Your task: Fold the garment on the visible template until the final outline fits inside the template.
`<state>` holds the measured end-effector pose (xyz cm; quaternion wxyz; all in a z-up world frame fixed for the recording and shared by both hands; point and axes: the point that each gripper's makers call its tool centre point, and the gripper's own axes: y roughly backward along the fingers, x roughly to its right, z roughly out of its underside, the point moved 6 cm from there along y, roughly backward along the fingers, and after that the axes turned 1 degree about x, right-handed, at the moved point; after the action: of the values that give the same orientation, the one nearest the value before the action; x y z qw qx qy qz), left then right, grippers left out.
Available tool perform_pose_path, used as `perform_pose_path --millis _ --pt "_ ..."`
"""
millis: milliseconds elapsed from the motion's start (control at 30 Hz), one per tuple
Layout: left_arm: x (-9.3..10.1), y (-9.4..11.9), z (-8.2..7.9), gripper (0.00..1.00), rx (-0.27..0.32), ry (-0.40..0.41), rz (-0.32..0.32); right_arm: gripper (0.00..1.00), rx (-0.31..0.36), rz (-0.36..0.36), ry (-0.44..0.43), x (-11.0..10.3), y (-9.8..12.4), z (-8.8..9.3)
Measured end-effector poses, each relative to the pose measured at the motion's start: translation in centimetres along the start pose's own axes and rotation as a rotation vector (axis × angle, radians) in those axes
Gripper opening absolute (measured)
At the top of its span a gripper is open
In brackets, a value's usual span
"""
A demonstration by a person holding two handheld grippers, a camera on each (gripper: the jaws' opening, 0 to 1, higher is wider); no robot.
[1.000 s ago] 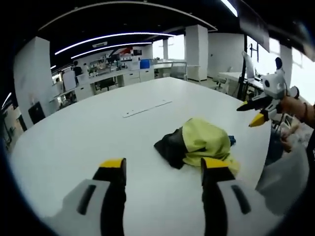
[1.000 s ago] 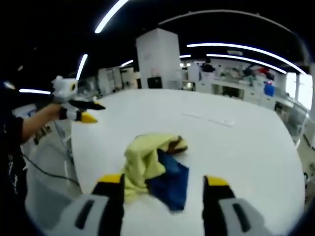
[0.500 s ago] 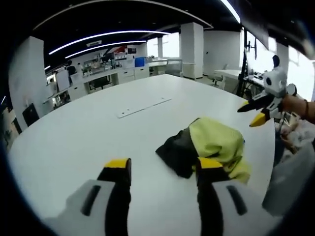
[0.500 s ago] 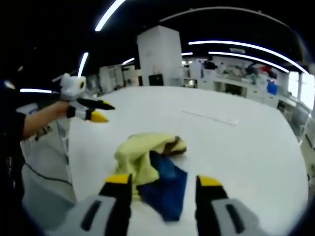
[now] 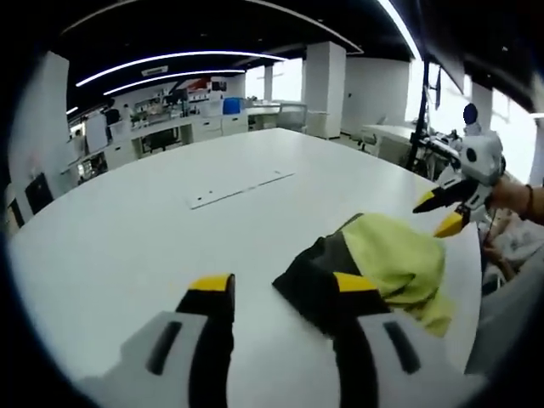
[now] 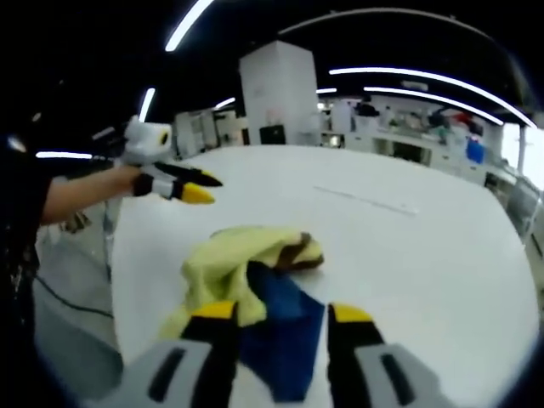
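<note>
1. The garment lies crumpled in a heap on the white surface, near its edge on the person's side. It is yellow-green with a darker part: in the left gripper view that part looks black and faces left, while in the right gripper view it reads as deep blue and lies nearest the camera, with a small brown patch at the far end of the heap.
2. The left claw has its yellow-tipped jaws apart and holds nothing. In the left gripper view its right tip overlaps the dark near edge of the garment and its left tip is over bare surface; whether it touches the cloth cannot be told.
3. The right claw is likewise apart and empty, its tips framing the blue part of the garment in the right gripper view.
4. Each claw also appears in the other's view, held above the surface edge beside the garment, with a forearm behind it: the right claw at right, the left claw at left.
5. A thin pale strip lies flat on the surface, well beyond the garment.
6. Farther off stand a white column, desks and ceiling light strips.
</note>
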<state>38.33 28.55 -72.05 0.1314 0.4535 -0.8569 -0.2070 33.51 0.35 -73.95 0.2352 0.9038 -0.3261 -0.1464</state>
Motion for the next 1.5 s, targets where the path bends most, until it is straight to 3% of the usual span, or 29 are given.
perform_pose_path --millis 200,367,567,767,1033,1067,1100,1200,1333,1500 --pt "-1.0 -2.3 0.3 0.39 0.001 0.016 0.042 0.33 -0.009 -0.012 -0.011 0.1 -0.9 0.4" --pt "-0.6 -4.2 0.5 0.37 -0.010 0.046 0.092 0.31 -0.022 -0.024 -0.027 0.3 -1.7 0.9" --pt "0.1 -5.8 1.8 0.34 -0.083 -0.043 0.129 0.27 -0.013 -0.048 -0.050 -0.2 -2.1 1.1" --pt "0.3 -6.9 3.3 0.32 -0.153 -0.069 0.175 0.23 -0.030 -0.067 -0.066 -0.3 -2.6 1.8" --pt "0.8 -7.9 4.7 0.10 -0.249 -0.162 0.189 0.14 -0.042 -0.081 -0.111 -0.7 -3.2 2.5" --pt "0.9 -7.9 4.9 0.09 -0.248 -0.155 0.188 0.12 -0.044 -0.086 -0.120 -0.8 -3.3 2.5" --pt "1.0 -8.0 4.5 0.09 -0.205 -0.159 0.195 0.10 -0.046 -0.088 -0.128 -0.9 -3.3 2.6" --pt "0.9 -8.0 4.9 0.06 -0.225 -0.126 0.189 0.08 -0.047 -0.089 -0.132 -1.1 -3.3 2.7" --pt "0.9 -7.9 4.9 0.00 -0.237 0.005 0.182 0.04 -0.043 -0.088 -0.146 -1.2 -3.2 2.7" --pt "1.0 -7.4 5.0 0.00 -0.240 -0.025 0.178 0.00 -0.029 -0.066 -0.113 -1.4 -2.7 2.4"
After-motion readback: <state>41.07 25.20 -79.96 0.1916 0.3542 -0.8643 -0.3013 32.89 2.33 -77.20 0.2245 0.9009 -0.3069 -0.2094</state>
